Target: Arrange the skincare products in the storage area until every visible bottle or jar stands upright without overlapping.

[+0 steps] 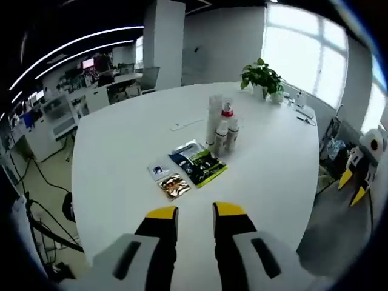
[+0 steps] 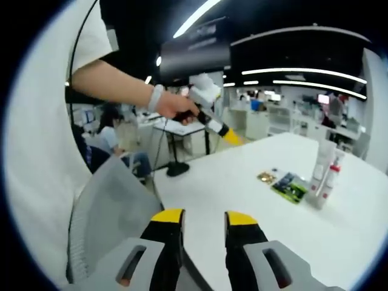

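Skincare bottles (image 1: 222, 128) stand upright in a tight cluster on the white worktop (image 1: 121, 145), right of the flat sachets (image 1: 189, 167). We hold our left claw (image 1: 195, 211) above the near edge, narrowly parted and empty. Our right claw (image 2: 204, 217) hangs likewise, off the worktop's edge.

Both cams riding above the table edge, looking in at the same product cluster.
Left gripper view is looking down across the white table (image 1: 121, 157) toward the bottles (image 1: 222, 127) and sachets (image 1: 188, 167), mid-range. Right gripper view is sitting farther back and lower, facing along the table; it's sharing those bottles (image 2: 323, 170) and sachets (image 2: 285, 183), plus the left gripper (image 2: 209, 112).
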The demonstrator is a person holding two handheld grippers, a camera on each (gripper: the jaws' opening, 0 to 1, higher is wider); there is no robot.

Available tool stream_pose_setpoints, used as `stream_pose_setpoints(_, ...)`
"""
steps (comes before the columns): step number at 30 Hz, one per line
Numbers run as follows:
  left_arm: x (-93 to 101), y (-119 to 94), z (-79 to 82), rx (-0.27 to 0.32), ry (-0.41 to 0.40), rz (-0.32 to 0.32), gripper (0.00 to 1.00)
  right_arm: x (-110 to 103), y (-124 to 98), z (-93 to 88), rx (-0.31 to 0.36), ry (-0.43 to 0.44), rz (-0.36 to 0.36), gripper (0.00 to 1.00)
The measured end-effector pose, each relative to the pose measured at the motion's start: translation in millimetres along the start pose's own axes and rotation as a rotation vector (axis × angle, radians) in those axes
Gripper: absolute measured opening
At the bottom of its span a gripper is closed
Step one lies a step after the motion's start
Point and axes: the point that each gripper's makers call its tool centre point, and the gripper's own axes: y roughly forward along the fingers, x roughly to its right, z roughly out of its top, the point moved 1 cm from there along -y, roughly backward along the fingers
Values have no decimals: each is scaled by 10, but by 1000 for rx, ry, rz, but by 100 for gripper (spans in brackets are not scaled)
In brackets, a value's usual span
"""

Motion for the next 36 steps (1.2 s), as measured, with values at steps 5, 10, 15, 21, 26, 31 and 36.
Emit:
stream_pose_setpoints(5,104,-388,103,177,-86,51,15,-31,-10,19,15,-2,13,28)
stream_pose_setpoints(10,373,-654,18,318,-155,27,29,-28,-22,50,36,5,13,35)
stream_pose_setpoints(15,612,-887,-58,437,-192,42,40,-16,-37,104,67,15,8,43)
stream_pose_setpoints(21,883,-1037,-151,488,-131,82,58,6,-52,158,98,6,-14,54)
stream_pose_setpoints(26,955,-1111,-177,521,-127,123,74,54,-98,217,122,24,-28,64)
stream_pose_setpoints(31,1017,-1167,-170,580,-154,142,85,107,-136,293,144,42,-41,79)
stream_pose_setpoints(36,1127,-1156,-165,619,-165,147,97,189,-140,309,145,0,-54,94)
